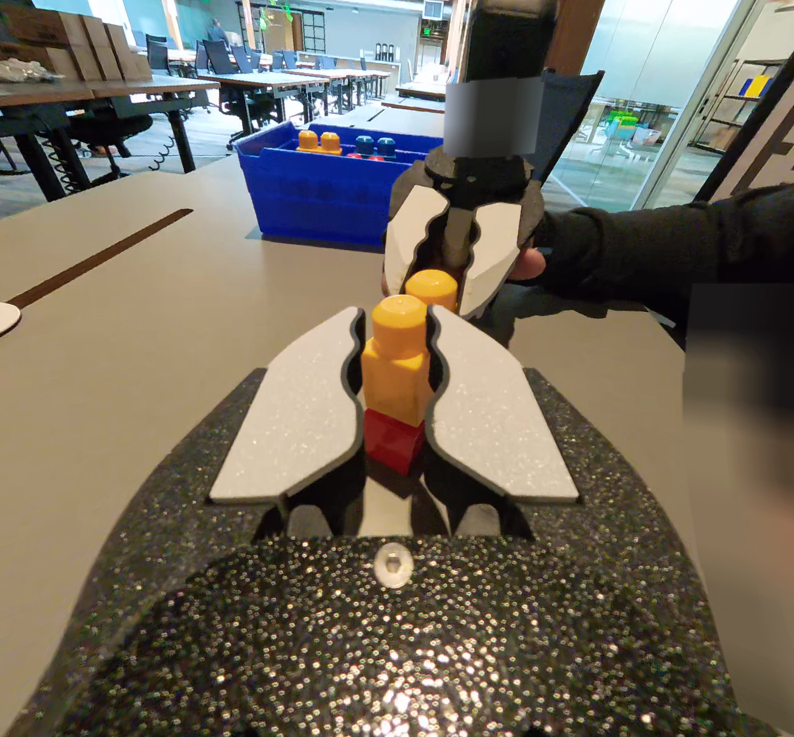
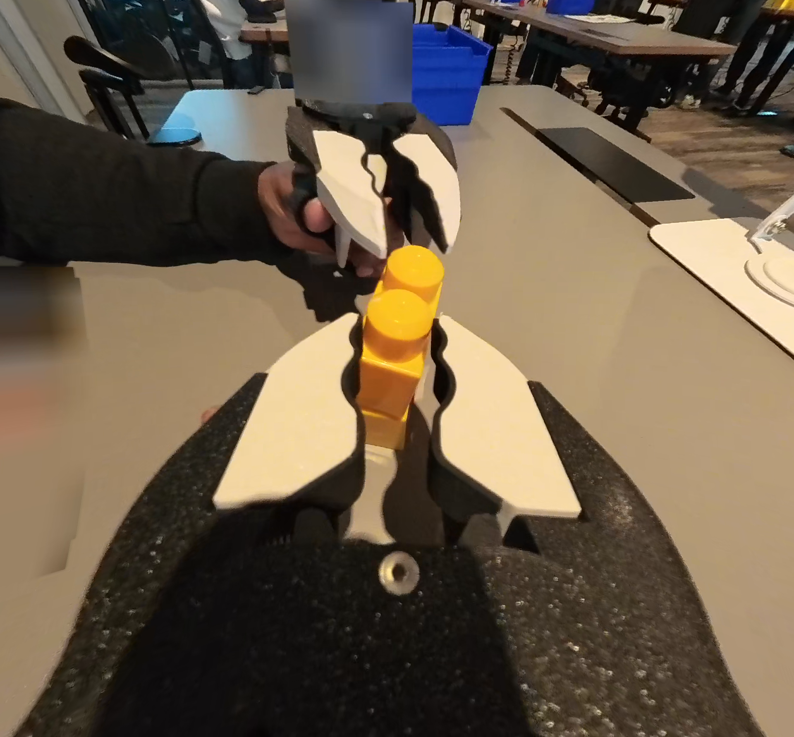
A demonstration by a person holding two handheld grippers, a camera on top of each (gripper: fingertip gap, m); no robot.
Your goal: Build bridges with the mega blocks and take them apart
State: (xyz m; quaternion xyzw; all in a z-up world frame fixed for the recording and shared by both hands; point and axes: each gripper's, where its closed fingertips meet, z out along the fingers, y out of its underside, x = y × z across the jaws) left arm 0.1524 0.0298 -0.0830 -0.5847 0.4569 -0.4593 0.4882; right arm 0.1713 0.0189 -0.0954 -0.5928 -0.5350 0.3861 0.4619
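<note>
A yellow two-stud block (image 1: 395,372) lies across the top of a red block (image 1: 393,443) at its near end in the left wrist view. My left gripper (image 1: 395,312) is shut on that near end. My right gripper (image 1: 432,299) faces it and closes around the far stud. In the right wrist view the same yellow block (image 2: 389,381) sits on a second yellow block (image 2: 384,430), and my right gripper (image 2: 399,317) is shut on it. My left gripper (image 2: 412,250) points down at the far stud. The space under the span is hidden.
A blue bin (image 1: 318,200) with yellow, blue and red blocks stands at the back of the grey table (image 1: 150,351); it also shows in the right wrist view (image 2: 447,72). A white mat (image 2: 709,261) lies at the right. A dark slot (image 1: 99,256) runs across the left. Left and right tips are no more than a few centimetres apart.
</note>
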